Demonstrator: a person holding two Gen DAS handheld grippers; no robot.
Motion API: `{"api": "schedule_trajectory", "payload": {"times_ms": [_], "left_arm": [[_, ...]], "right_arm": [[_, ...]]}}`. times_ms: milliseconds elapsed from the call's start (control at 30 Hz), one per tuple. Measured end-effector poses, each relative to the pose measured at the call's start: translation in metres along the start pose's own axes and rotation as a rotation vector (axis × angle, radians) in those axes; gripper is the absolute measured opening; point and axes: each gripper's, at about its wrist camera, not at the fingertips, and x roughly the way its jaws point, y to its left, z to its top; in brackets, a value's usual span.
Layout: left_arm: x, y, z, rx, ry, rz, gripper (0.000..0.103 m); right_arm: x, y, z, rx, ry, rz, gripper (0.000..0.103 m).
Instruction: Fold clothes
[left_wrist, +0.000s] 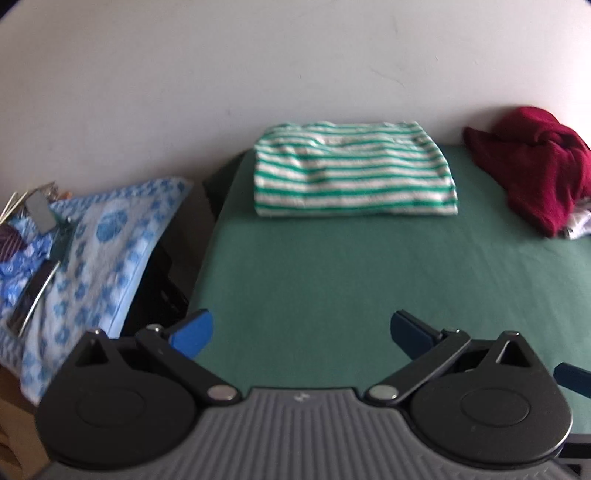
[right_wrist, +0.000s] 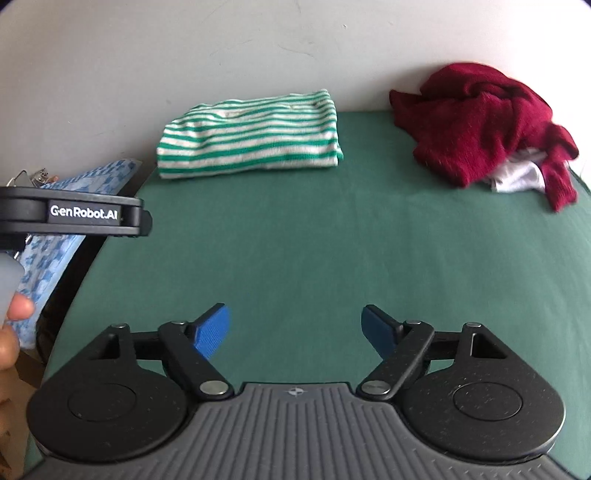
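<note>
A folded green-and-white striped garment (left_wrist: 354, 171) (right_wrist: 249, 136) lies at the far edge of the green table (left_wrist: 332, 277) (right_wrist: 314, 240), against the wall. A crumpled dark red garment (left_wrist: 532, 166) (right_wrist: 476, 125) is heaped at the far right, with a bit of white cloth (right_wrist: 517, 177) under it. My left gripper (left_wrist: 301, 332) is open above the table's near left part, nothing between its blue pads. My right gripper (right_wrist: 295, 330) is open too, over the near middle of the table, well short of both garments.
A blue-patterned cloth (left_wrist: 92, 251) (right_wrist: 48, 240) covers a surface left of the table, with small metal objects (left_wrist: 37, 206) on it. The left gripper's body (right_wrist: 74, 216) and a hand (right_wrist: 11, 325) show at the right wrist view's left edge. A white wall stands behind.
</note>
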Motion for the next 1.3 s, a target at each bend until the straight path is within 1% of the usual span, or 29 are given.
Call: {"api": "schedule_trajectory", "payload": {"times_ms": [67,167,267,367,567,667,800,933,1033,1133,1200,1300], "left_arm": [[-0.011,-0.004,-0.01,0.013,0.006,0.018,0.103],[-0.028,-0.008,-0.021,0.017,0.004,0.067,0.103],[-0.046,-0.011,-0.031,0.011,-0.001,0.099,0.103],[-0.066,-0.012,-0.039,-0.022,-0.006,0.109,0.103],[-0.106,-0.024,-0.058,-0.055,-0.007,0.189,0.103],[-0.119,-0.028,-0.071,-0.084,0.02,0.221,0.103],[-0.131,-0.03,-0.095,-0.117,0.075,0.251,0.103],[-0.138,-0.03,-0.114,-0.138,0.102,0.245,0.103],[-0.141,-0.031,-0.121,-0.132,0.084,0.213,0.103],[-0.137,-0.027,-0.122,-0.123,0.062,0.201,0.103],[-0.132,-0.02,-0.119,-0.115,0.069,0.169,0.103],[-0.126,-0.006,-0.111,-0.116,0.059,0.14,0.103]], "right_arm": [[-0.009,-0.001,-0.006,0.002,0.019,-0.013,0.081],[-0.014,-0.003,-0.008,-0.011,0.107,-0.052,0.081],[-0.02,-0.006,-0.012,-0.015,0.11,-0.056,0.081],[-0.024,-0.006,-0.015,-0.021,0.095,-0.038,0.081],[-0.023,-0.002,-0.021,-0.042,0.099,0.007,0.082],[-0.022,-0.001,-0.024,-0.052,0.101,0.029,0.082],[-0.019,0.005,-0.031,-0.07,0.095,0.064,0.082],[-0.017,0.014,-0.039,-0.081,0.101,0.091,0.082],[-0.018,0.02,-0.04,-0.082,0.104,0.097,0.082],[-0.02,0.027,-0.035,-0.079,0.068,0.065,0.082],[-0.016,0.033,-0.028,-0.072,0.048,0.027,0.082],[-0.011,0.037,-0.02,-0.007,0.022,-0.004,0.082]]}}
